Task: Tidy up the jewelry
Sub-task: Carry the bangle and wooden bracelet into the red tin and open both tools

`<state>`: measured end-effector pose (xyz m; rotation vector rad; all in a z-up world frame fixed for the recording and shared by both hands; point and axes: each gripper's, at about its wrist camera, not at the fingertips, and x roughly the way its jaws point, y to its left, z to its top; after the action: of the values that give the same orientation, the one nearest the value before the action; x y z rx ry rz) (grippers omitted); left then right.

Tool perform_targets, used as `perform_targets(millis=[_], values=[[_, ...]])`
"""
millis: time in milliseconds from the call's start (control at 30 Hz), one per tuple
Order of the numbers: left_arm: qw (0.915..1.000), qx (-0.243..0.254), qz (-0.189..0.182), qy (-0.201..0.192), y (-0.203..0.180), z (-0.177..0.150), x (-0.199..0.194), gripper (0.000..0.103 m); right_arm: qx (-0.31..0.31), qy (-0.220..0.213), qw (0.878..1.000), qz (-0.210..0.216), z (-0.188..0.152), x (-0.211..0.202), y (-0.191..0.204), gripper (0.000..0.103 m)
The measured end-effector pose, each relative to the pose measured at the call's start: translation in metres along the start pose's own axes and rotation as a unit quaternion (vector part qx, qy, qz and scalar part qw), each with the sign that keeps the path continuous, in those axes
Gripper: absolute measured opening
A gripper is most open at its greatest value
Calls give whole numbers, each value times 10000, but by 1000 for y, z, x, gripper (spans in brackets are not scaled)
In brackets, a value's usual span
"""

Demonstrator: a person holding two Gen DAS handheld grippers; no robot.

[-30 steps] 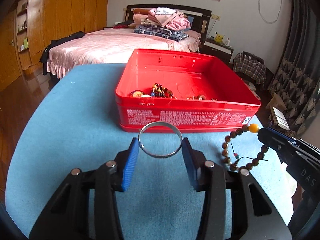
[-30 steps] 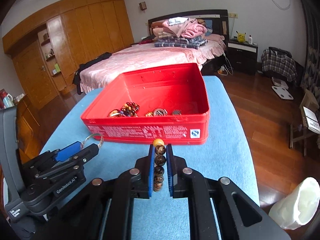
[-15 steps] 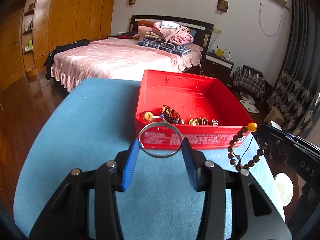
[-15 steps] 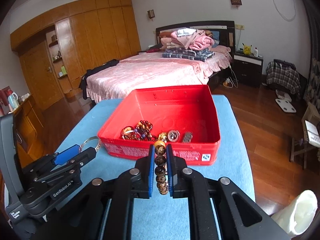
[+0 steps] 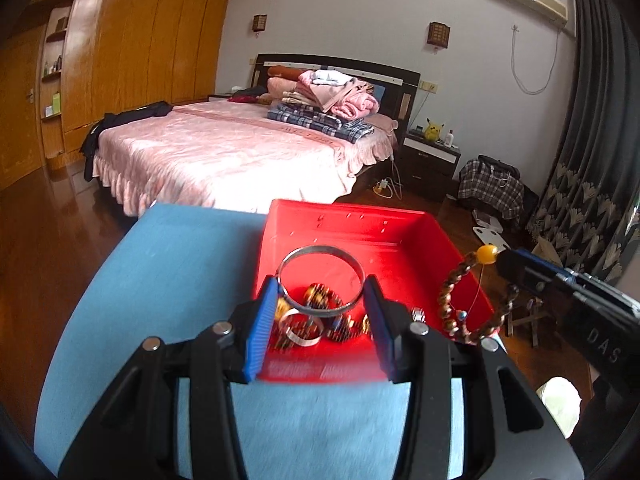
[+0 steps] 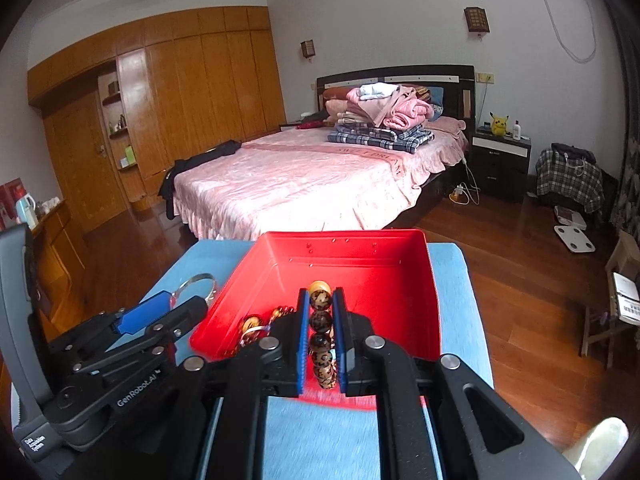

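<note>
My left gripper [image 5: 320, 292] is shut on a silver bangle [image 5: 321, 251] and holds it above the near edge of the red tin box [image 5: 360, 232]. My right gripper [image 6: 320, 300] is shut on a brown bead bracelet [image 6: 321, 322] with an amber bead on top; it hangs over the box's near right part [image 6: 360, 268]. The bracelet also shows in the left wrist view [image 5: 448, 300], and the bangle in the right wrist view [image 6: 196, 282]. Several pieces of jewelry [image 5: 320, 322] lie in the box's near left corner.
The box stands on a blue cloth-covered table [image 5: 180, 264]. Beyond it are a pink bed [image 5: 224, 156] with folded clothes, a wooden wardrobe, and wooden floor. A white bag [image 6: 600, 440] lies at the table's right.
Both grippers have risen and moved forward from in front of the box to over its near edge, still holding the bangle and the bead bracelet.
</note>
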<state>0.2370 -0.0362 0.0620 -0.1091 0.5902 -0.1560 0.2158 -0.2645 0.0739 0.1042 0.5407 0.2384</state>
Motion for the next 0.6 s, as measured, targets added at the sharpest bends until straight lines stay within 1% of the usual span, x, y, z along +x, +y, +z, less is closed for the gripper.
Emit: perform_targets(millis=[133, 267, 300, 333, 367, 400, 433, 500, 567, 600], values=[[9999, 53, -109, 32, -9, 12, 25, 43, 86, 130, 9999, -20, 2, 25, -12, 11], [9997, 126, -190, 119, -15, 15, 48, 43, 191, 246, 9995, -29, 0, 41, -22, 12], [9996, 141, -206, 142, -16, 15, 52, 43, 204, 283, 9994, -37, -1, 44, -24, 16], [9994, 170, -230, 205, -17, 15, 57, 44, 205, 299, 9993, -75, -2, 45, -26, 28], [9992, 178, -226, 260, -17, 15, 61, 44, 193, 277, 9994, -121, -4, 45, -25, 32], [9992, 171, -228, 281, -17, 15, 63, 51, 181, 244, 9994, -189, -5, 43, -27, 36], [9992, 154, -237, 282, -15, 15, 64, 61, 197, 217, 9993, -245, -7, 40, -28, 42], [9995, 142, -173, 225, -11, 14, 60, 70, 266, 178, 9991, -276, -9, 34, -32, 50], [9996, 140, -140, 211, -6, 13, 57, 74, 280, 166, 9989, -335, -11, 28, -33, 56], [9997, 132, -92, 205, -4, 12, 54, 78, 273, 156, 9988, -386, -13, 24, -34, 64]])
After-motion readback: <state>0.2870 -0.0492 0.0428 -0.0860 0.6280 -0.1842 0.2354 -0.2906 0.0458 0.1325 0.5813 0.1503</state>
